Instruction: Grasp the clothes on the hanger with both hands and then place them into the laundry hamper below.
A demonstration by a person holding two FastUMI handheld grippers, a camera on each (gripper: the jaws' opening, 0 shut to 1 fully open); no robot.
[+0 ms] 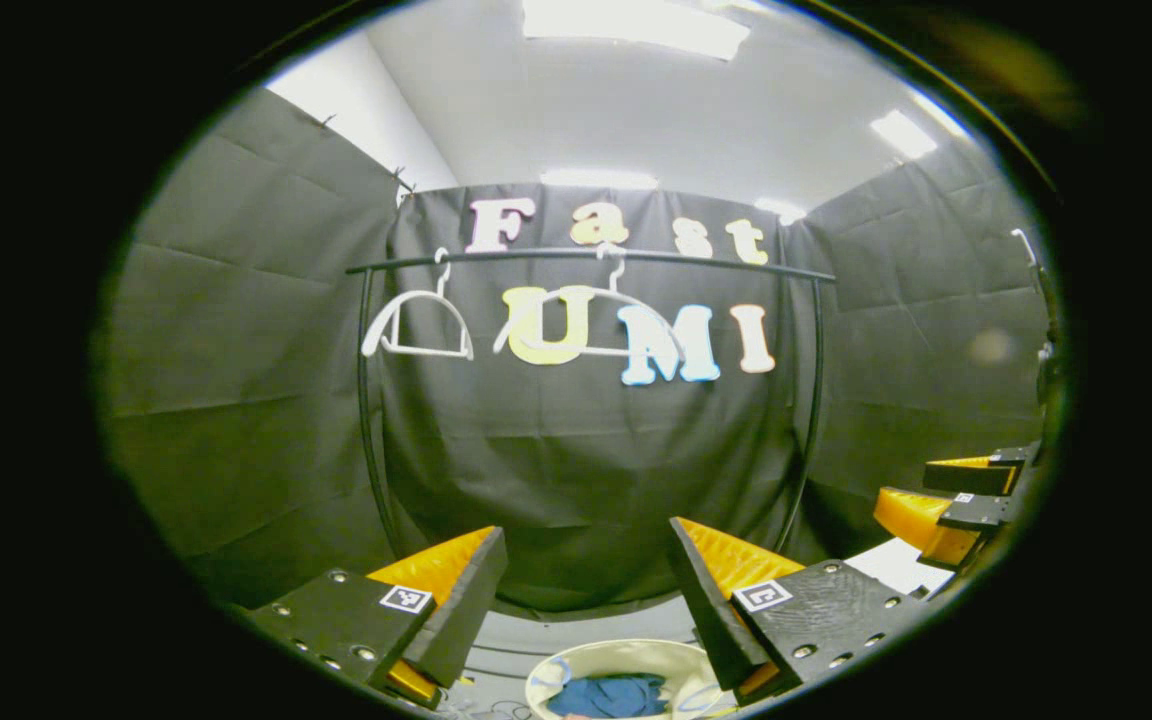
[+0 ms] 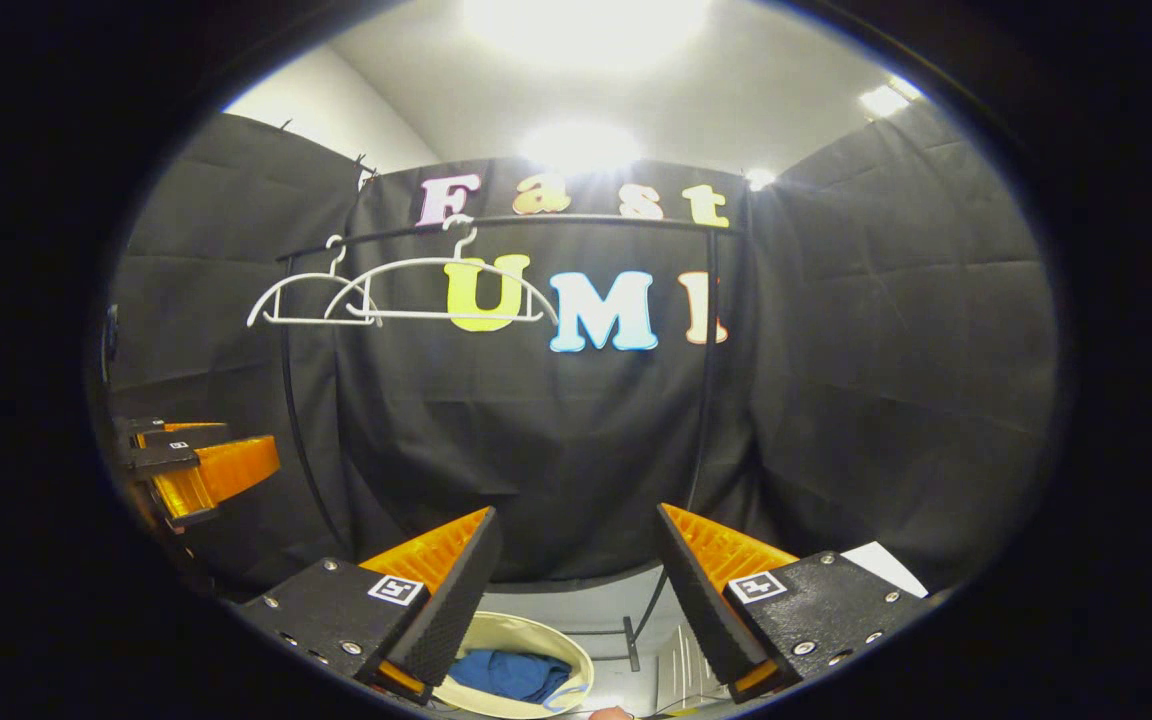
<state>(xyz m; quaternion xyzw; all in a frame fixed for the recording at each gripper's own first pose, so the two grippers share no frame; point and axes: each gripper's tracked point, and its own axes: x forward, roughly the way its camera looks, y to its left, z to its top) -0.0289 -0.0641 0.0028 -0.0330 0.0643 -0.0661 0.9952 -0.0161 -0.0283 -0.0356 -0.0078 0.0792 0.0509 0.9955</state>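
Two bare white hangers (image 1: 418,325) (image 1: 591,320) hang on the black rail (image 1: 586,256); in the right gripper view they are the hangers (image 2: 311,298) (image 2: 441,290). Blue clothes (image 1: 608,695) lie inside the pale round hamper (image 1: 576,662) on the floor below, also seen as clothes (image 2: 514,674) in the hamper (image 2: 536,632). My left gripper (image 1: 586,570) is open above the hamper with nothing between its fingers. My right gripper (image 2: 576,560) is open too and holds nothing. Each gripper appears at the edge of the other's view: the right gripper (image 1: 951,505), the left gripper (image 2: 201,465).
The black garment rack's uprights (image 1: 368,400) (image 1: 814,400) stand in front of the black cloth wall. The rack's foot (image 2: 628,640) rests on the pale floor beside the hamper. A white sheet (image 2: 886,568) lies on the floor at the right.
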